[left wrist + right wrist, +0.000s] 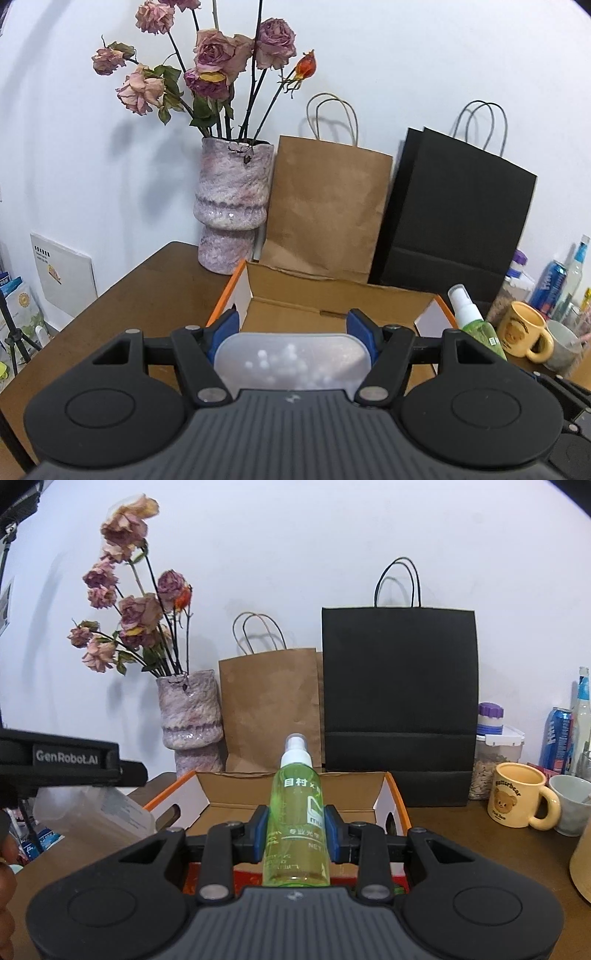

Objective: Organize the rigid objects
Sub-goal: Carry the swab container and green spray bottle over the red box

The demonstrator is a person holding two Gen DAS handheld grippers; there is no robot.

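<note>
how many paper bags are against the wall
2. The brown bag stands right of the vase; the black bag stands right of the brown one. More may hide behind them.

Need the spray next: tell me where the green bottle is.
In the right wrist view, the green spray bottle stands upright, clamped in the right tongs, over the open cardboard box.
</note>
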